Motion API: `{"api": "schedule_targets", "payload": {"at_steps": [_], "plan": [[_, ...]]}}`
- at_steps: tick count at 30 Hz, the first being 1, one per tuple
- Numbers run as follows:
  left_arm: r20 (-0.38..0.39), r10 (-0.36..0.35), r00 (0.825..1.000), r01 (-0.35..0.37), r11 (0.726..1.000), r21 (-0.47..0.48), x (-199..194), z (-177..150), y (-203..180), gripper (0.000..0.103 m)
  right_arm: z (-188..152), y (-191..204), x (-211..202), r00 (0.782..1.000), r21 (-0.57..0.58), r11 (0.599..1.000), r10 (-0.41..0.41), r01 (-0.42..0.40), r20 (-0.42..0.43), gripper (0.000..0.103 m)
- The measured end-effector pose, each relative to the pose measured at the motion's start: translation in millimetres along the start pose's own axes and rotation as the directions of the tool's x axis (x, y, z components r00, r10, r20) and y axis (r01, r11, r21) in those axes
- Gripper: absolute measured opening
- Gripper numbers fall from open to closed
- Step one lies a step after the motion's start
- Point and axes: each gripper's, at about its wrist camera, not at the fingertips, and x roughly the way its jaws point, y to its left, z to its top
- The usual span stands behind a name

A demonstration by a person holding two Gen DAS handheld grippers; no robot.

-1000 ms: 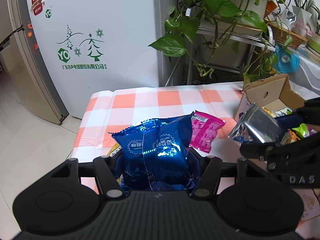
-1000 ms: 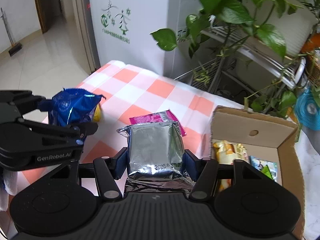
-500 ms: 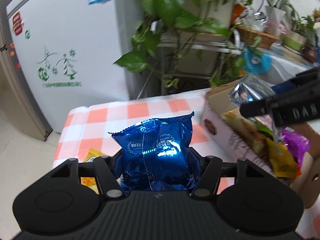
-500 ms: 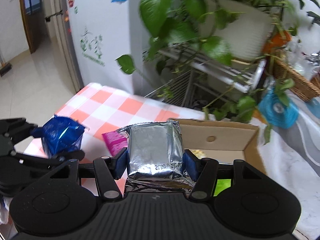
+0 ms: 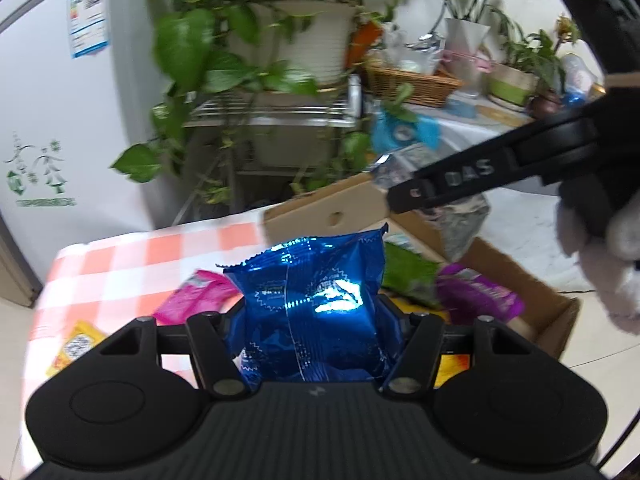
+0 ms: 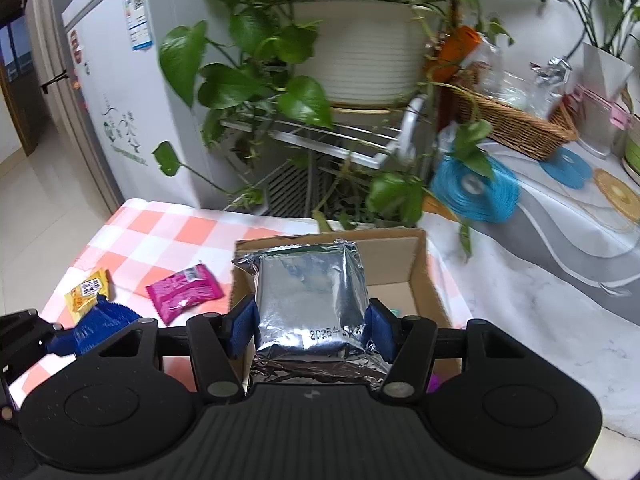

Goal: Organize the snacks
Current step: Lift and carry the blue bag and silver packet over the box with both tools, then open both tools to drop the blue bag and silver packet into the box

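Observation:
My left gripper (image 5: 316, 320) is shut on a blue foil snack bag (image 5: 316, 292) and holds it above the table, beside the open cardboard box (image 5: 532, 280). My right gripper (image 6: 310, 326) is shut on a silver foil snack bag (image 6: 310, 292) and holds it over the same box (image 6: 416, 252). The silver bag also shows in the left wrist view (image 5: 464, 220), hanging over the box. The box holds green and purple packets (image 5: 476, 292). A pink packet (image 6: 184, 292) and a yellow packet (image 6: 90, 288) lie on the checkered tablecloth (image 6: 160, 236).
A white fridge (image 6: 116, 92) stands behind the table at the left. A metal rack with a potted trailing plant (image 6: 360, 44) stands behind the box. A counter with a wicker basket (image 6: 516, 128) and blue coasters lies to the right.
Both grippers have swung right toward the box with their bags. The right gripper now holds the silver bag over the box opening; the left has come up beside the box.

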Motion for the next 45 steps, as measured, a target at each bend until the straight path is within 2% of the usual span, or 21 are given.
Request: {"api": "schedule_targets", "payload": {"at_steps": [7, 19, 26, 37, 45], "plan": [[-0.031, -0.064, 0.997, 0.065, 0.998, 0.013, 10.4, -1.2, -40.3, 0.062, -4.1, -16.9, -6.5, 1.0, 0.021, 1.0, -0.001, 0.001, 0.0, 0.065], [-0.053, -0.08, 0.995, 0.081, 0.996, 0.027, 25.6, 1.6, -71.9, 0.062, -6.3, -37.3, -3.2, 0.999, 0.088, 0.996, -0.032, 0.033, -0.019, 0.065], [-0.031, -0.101, 0.994, 0.101, 0.995, 0.008, 22.4, 3.4, -69.5, 0.074, -4.3, -41.0, -4.5, 1.0, 0.123, 0.992, -0.023, 0.023, 0.0, 0.068], [-0.036, -0.049, 0.998, 0.049, 0.999, -0.009, 11.0, 3.5, -45.8, 0.08, -0.5, -27.8, -0.1, 1.0, 0.094, 0.996, -0.011, 0.01, 0.002, 0.072], [-0.079, -0.009, 0.997, 0.008, 1.0, -0.022, 7.1, -2.2, -16.6, 0.087, 0.6, -11.4, 5.9, 1.0, 0.044, 0.999, -0.002, 0.002, -0.014, 0.074]]}}
